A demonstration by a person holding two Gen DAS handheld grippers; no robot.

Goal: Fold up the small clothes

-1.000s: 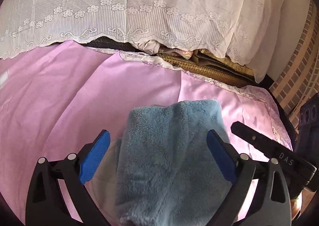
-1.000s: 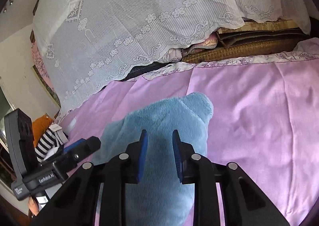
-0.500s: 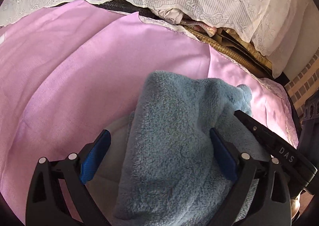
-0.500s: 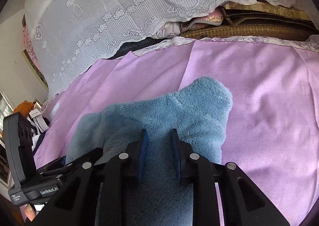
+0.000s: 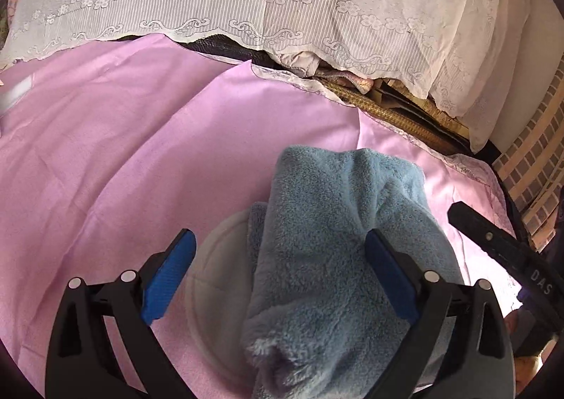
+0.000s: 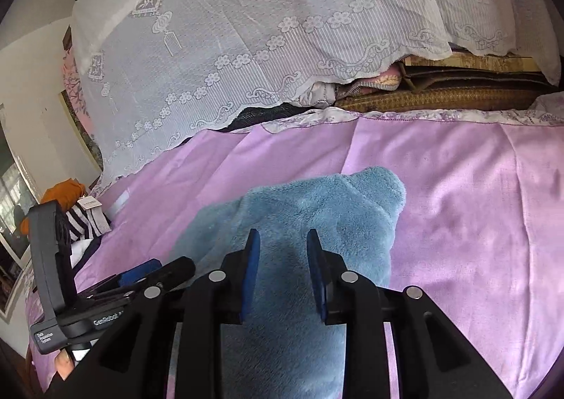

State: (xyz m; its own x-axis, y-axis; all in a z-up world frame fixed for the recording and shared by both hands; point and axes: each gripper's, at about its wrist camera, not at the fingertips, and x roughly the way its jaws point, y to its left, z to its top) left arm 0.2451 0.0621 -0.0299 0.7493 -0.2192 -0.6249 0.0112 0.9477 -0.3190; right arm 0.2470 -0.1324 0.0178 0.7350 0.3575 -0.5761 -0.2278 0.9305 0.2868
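Note:
A fluffy blue fleece garment (image 5: 335, 222) lies bunched on the pink bedsheet (image 5: 123, 152), with a pale lining (image 5: 218, 275) showing at its left side. My left gripper (image 5: 278, 237) stands wide open, a finger on each side of the garment and neither pad touching it. My right gripper (image 6: 282, 235) hovers over the same garment (image 6: 317, 205). Its jaws are narrow and opening, with fleece lying under and between them, and the pads' inner faces show bare. From the left wrist, the right gripper (image 5: 493, 240) appears at the garment's right edge.
A white lace cover (image 6: 282, 29) drapes over stacked bedding and a woven mat (image 6: 440, 101) along the far edge of the bed. Striped and orange clothes (image 6: 81, 215) sit at the left. A brick wall (image 5: 528, 159) stands to the right.
The garment has sunk from hanging between the left fingers to lying on the sheet. My left gripper has dropped a little, and the gap between the right jaws has widened slightly.

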